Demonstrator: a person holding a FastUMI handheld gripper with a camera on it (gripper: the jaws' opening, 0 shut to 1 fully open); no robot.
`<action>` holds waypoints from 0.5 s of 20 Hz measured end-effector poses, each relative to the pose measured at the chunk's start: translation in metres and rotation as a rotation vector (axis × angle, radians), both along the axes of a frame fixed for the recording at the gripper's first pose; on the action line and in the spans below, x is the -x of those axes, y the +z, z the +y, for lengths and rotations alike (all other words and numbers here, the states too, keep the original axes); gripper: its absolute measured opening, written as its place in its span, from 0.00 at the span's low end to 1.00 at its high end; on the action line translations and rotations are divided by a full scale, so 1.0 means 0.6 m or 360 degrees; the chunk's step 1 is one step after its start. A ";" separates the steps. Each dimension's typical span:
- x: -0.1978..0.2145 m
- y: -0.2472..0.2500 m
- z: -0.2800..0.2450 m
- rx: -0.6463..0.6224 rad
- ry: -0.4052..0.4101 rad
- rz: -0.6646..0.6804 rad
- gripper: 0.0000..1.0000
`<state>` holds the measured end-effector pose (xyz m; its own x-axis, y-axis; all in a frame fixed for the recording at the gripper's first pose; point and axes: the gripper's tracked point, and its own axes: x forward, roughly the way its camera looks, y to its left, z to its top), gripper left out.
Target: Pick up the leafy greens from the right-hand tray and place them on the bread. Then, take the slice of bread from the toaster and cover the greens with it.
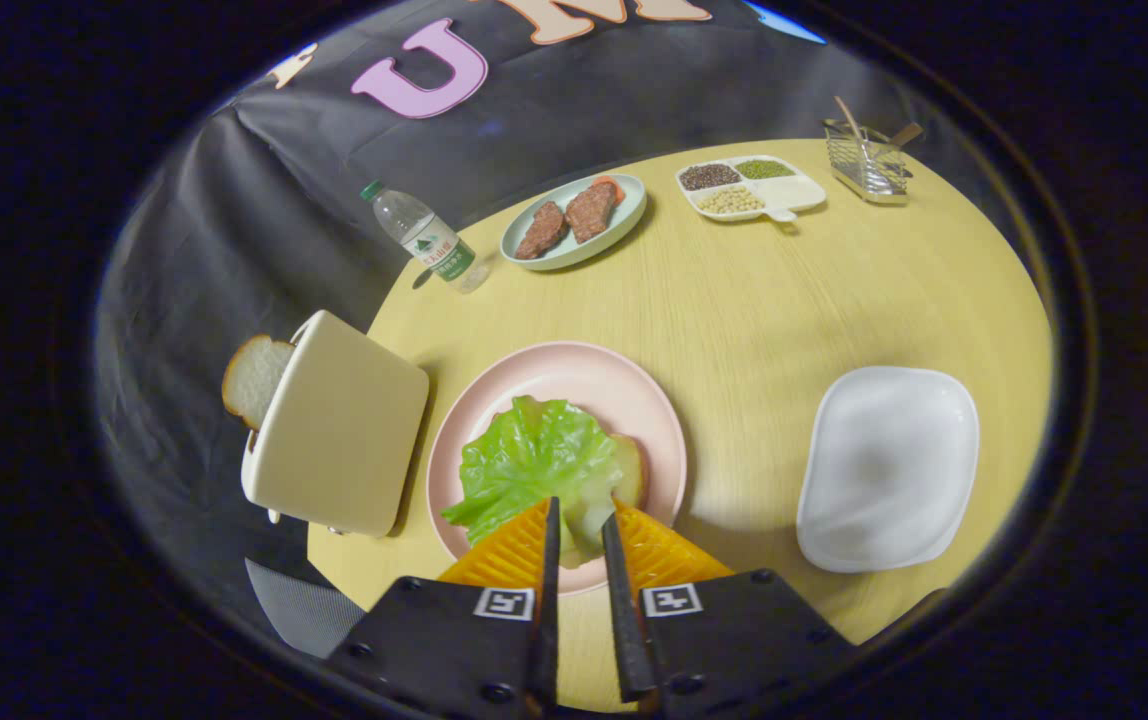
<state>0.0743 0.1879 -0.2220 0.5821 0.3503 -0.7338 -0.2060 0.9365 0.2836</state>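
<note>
The round worktop (734, 320) carries a toaster (339, 430) with a bread slice (252, 378) standing out of its slot. Just beside it is a pink plate (574, 375). A white tray (889, 468) lies well apart on the other side. Farther off are a plate of meat (574, 222), a divided dish of beans (749, 187), a wire basket (869, 165) and a tilted bottle (426, 240). The leafy greens (532, 465) lie on the bread (628, 468) on the pink plate, stem end pointing toward the tool (579, 525). Its fingers stand narrowly apart astride that stem; whether they pinch it, I cannot tell.
</note>
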 end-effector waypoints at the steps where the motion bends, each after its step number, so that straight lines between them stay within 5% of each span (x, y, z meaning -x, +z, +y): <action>1: 0.002 0.006 0.000 -0.0011 0.0001 -0.0009 0.29; 10: -0.007 0.089 -0.007 0.0007 -0.0061 -0.0129 0.93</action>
<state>0.0783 0.1839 -0.1685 0.6524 0.3237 -0.6853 -0.1923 0.9453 0.2635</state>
